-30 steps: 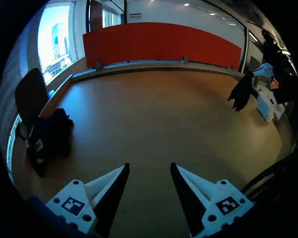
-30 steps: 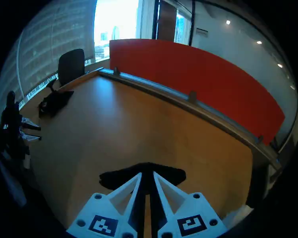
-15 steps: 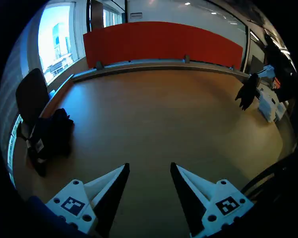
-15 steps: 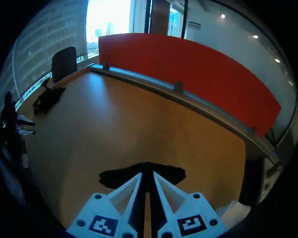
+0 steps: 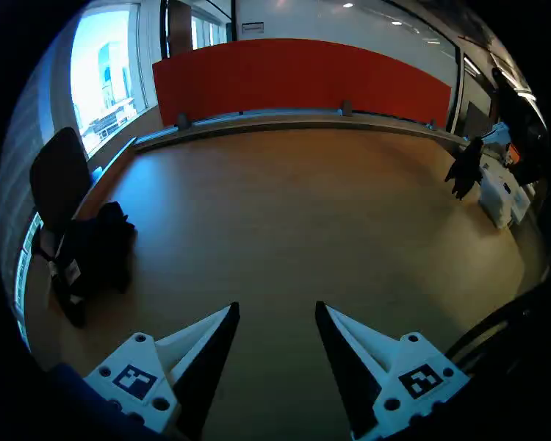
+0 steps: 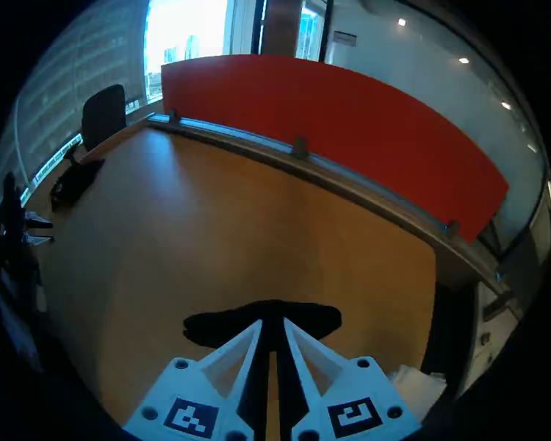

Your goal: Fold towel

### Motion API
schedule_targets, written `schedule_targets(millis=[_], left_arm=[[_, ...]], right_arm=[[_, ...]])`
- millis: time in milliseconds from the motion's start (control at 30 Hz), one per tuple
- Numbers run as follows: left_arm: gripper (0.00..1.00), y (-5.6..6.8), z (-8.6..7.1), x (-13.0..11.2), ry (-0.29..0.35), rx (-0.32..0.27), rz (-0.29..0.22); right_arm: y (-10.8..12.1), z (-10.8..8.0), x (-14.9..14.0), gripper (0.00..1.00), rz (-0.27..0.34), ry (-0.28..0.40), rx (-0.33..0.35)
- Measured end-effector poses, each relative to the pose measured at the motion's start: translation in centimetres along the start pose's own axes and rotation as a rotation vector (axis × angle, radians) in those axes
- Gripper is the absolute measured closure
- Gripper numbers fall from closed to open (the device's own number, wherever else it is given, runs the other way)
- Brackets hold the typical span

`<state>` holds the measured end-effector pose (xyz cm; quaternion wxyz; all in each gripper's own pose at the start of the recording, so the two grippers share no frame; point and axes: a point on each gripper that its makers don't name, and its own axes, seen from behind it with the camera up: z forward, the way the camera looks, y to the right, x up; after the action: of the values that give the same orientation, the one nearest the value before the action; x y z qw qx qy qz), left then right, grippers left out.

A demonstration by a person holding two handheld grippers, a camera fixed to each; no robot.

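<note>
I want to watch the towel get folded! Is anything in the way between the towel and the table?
Nothing visible is. The right gripper pinches the dark towel above the wooden table, and the wood under and ahead of it looks bare. A black bag lies far off by the chair, well aside.

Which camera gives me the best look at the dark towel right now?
The right gripper view: the dark towel sits close and large at the tips of the right gripper, whose fingers are closed on it. The left gripper view shows the towel small and far off at its right side, hanging over the table.
</note>
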<state>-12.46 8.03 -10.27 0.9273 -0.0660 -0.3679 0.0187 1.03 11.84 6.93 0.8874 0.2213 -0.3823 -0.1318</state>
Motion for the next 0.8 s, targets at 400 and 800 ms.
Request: schedule_targets(millis=[400, 800], left_arm=[[0.24, 0.4, 0.0, 0.1, -0.003, 0.001, 0.007], [0.25, 0.7, -0.3, -0.2, -0.007, 0.002, 0.011]], right_arm=[[2.7, -0.2, -1.5, 0.95, 0.018, -0.026, -0.031], [2.5, 0.3, -2.5, 0.95, 0.021, -0.043, -0.030]])
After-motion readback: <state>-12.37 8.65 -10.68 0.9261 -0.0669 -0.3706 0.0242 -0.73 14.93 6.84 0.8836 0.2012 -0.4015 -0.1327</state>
